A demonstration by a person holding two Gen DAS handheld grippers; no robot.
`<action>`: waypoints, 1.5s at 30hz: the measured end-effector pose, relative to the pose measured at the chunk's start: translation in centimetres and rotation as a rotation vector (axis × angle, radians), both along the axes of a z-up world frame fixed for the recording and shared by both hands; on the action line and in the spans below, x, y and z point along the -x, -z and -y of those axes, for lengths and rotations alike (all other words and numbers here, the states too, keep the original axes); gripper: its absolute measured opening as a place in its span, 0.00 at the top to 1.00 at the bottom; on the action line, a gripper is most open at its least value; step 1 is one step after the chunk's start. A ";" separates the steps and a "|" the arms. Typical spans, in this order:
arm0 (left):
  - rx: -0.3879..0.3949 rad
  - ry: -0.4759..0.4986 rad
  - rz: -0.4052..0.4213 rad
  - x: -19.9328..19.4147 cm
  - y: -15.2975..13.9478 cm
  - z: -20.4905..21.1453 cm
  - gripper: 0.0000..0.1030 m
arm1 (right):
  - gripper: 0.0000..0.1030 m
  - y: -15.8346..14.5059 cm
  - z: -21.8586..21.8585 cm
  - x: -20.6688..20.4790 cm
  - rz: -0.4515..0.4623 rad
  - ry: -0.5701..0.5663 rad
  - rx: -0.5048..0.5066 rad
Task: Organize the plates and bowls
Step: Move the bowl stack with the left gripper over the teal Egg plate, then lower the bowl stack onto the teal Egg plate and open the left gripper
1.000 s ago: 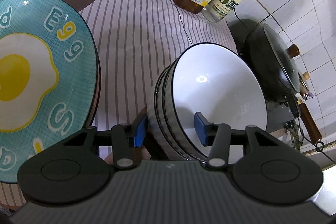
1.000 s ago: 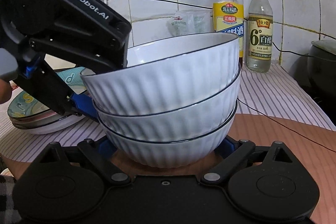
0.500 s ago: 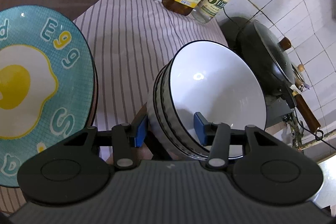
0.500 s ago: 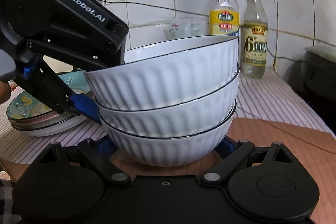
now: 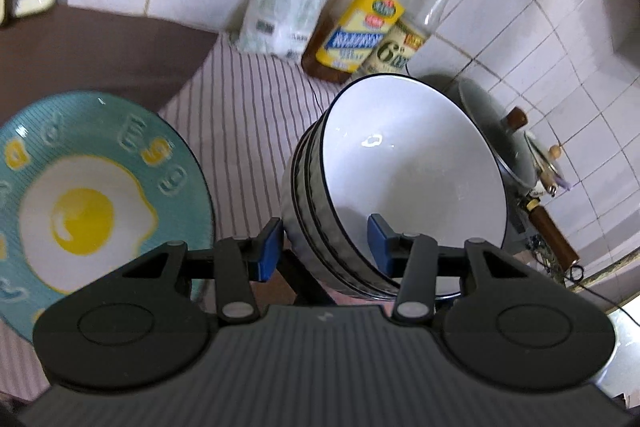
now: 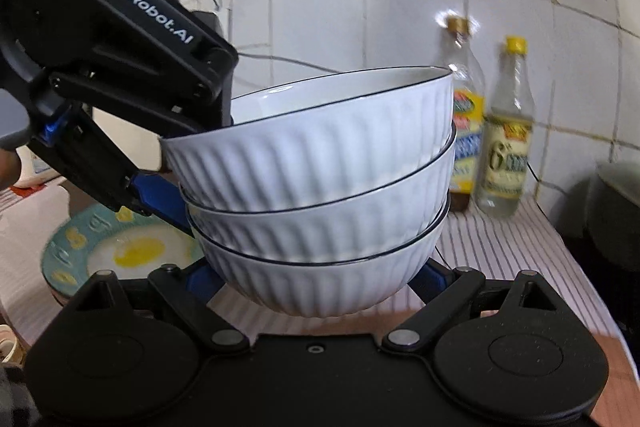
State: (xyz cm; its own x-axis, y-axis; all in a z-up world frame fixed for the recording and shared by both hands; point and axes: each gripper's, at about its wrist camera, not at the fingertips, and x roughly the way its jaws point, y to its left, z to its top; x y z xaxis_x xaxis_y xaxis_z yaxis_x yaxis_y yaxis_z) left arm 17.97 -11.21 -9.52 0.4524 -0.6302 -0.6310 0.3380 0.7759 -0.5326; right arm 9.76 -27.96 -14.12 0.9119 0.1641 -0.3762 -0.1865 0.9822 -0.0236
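A stack of three white ribbed bowls (image 6: 320, 179) with dark rims is held up above the counter; it also shows in the left wrist view (image 5: 404, 179). My left gripper (image 5: 326, 243) is shut on the near rim of the stack, one finger inside the top bowl and one outside. My right gripper (image 6: 316, 279) grips the bottom bowl from both sides. A teal plate (image 5: 92, 195) with a fried-egg picture lies on a pile of plates to the left; it also shows in the right wrist view (image 6: 120, 251).
Two bottles (image 5: 360, 31) and a white bag (image 5: 284, 11) stand against the tiled wall at the back of a striped cloth (image 5: 248, 115). A dark lidded wok (image 5: 500, 135) sits at the right. A brown board (image 5: 88, 47) lies at the back left.
Both grippers have lifted the bowl stack up off the wooden board; the bottles and counter now sit lower and farther in both views.
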 end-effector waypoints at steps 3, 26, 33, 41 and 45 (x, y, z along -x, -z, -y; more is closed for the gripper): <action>0.000 -0.023 0.014 0.3 -1.4 -1.5 0.57 | 0.06 -1.3 -1.3 -0.4 0.015 -0.035 0.005; -0.080 -0.190 -0.023 0.3 -0.4 -14.0 0.57 | 0.06 0.0 -12.5 -4.8 -0.063 -0.248 -0.025; -0.093 -0.183 -0.051 -0.4 1.6 -14.3 0.57 | 0.06 1.8 -13.4 -5.2 -0.108 -0.242 -0.021; -0.104 -0.168 -0.072 -0.9 3.2 -14.1 0.57 | 0.06 3.0 -13.8 -5.5 -0.140 -0.236 -0.002; -0.113 -0.160 -0.071 -1.2 3.4 -14.0 0.57 | 0.06 3.6 -13.8 -5.7 -0.148 -0.229 -0.006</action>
State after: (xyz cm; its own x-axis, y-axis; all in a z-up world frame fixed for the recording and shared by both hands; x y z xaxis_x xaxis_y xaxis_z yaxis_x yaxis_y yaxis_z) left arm 19.15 2.80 -12.97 0.4930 -0.4773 -0.7274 0.1709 0.8729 -0.4569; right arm 15.44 -14.15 -17.67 0.7859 0.3622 -0.5012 -0.4047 0.9141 0.0260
